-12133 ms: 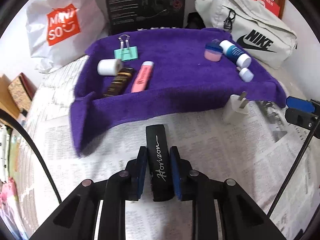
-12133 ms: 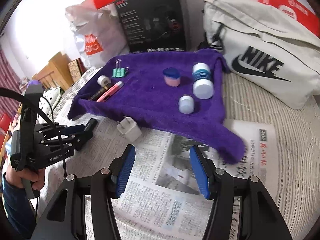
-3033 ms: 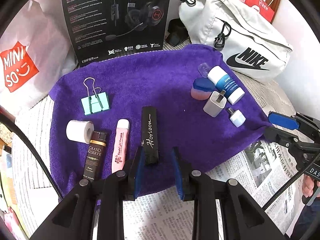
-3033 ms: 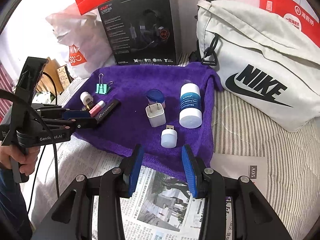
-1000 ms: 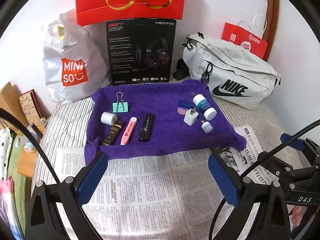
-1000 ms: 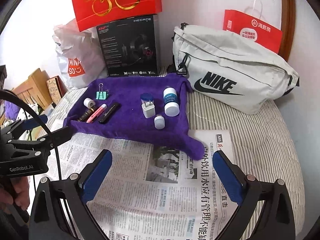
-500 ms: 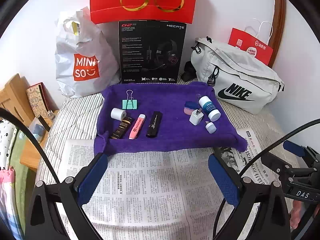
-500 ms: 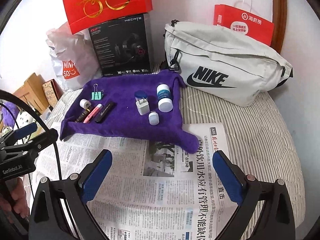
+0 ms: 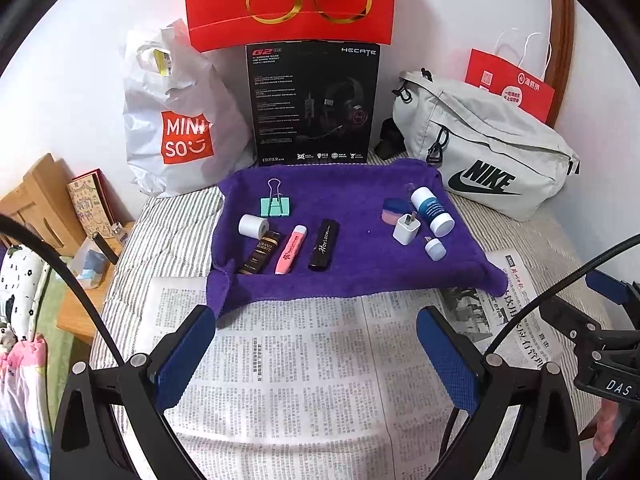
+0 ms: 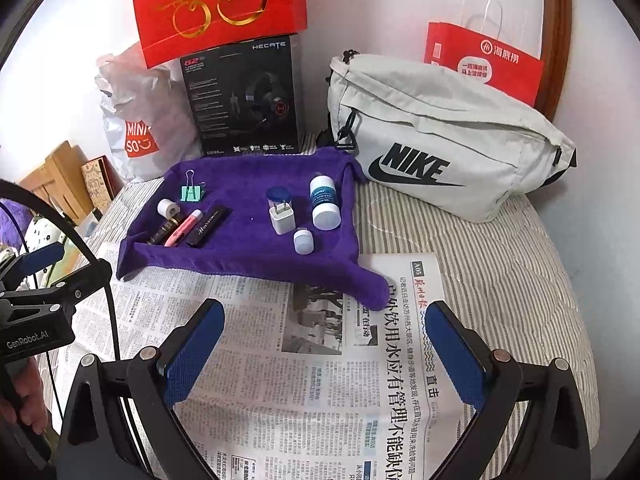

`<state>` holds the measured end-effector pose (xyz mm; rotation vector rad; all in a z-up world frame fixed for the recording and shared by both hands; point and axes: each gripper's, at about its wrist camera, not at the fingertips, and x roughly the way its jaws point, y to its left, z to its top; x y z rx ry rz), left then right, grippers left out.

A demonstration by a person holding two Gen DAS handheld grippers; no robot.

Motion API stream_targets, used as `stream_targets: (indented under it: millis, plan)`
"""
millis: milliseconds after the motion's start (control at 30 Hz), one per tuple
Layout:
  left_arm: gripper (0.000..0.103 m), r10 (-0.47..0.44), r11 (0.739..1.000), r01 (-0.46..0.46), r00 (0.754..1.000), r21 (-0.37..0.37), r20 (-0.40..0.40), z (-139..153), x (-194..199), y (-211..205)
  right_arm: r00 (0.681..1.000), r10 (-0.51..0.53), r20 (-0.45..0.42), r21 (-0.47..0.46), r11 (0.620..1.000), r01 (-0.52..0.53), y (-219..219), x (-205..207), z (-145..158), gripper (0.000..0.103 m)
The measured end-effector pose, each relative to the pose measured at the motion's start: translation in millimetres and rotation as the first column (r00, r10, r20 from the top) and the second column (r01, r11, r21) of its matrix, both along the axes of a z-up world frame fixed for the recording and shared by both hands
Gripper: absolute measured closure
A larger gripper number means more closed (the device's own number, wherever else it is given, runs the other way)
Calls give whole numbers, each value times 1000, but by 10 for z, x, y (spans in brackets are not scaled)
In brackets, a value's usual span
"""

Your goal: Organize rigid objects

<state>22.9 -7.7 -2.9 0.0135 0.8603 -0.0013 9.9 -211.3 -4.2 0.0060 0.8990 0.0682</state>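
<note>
I am holding both claws, left (image 9: 316, 354) and right (image 10: 324, 346), wide open and empty over newspaper (image 9: 300, 360); purple towel (image 9: 360, 272) lying ahead, unobstructed.

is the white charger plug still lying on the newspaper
No, the white charger plug sits on the purple towel, beside the blue-and-white bottle, with nothing of that sort left on the newspaper.

Small objects (image 9: 324, 244) on purple towel (image 9: 352, 272)
</note>
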Motion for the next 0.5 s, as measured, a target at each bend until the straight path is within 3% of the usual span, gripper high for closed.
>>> stream_targets:
  millis: [500]
  plan:
    - [1,-3,999,3,1000,37,-4,2,-20,-8,1000,4,0,1,1000,-4,21,-23,11,3]
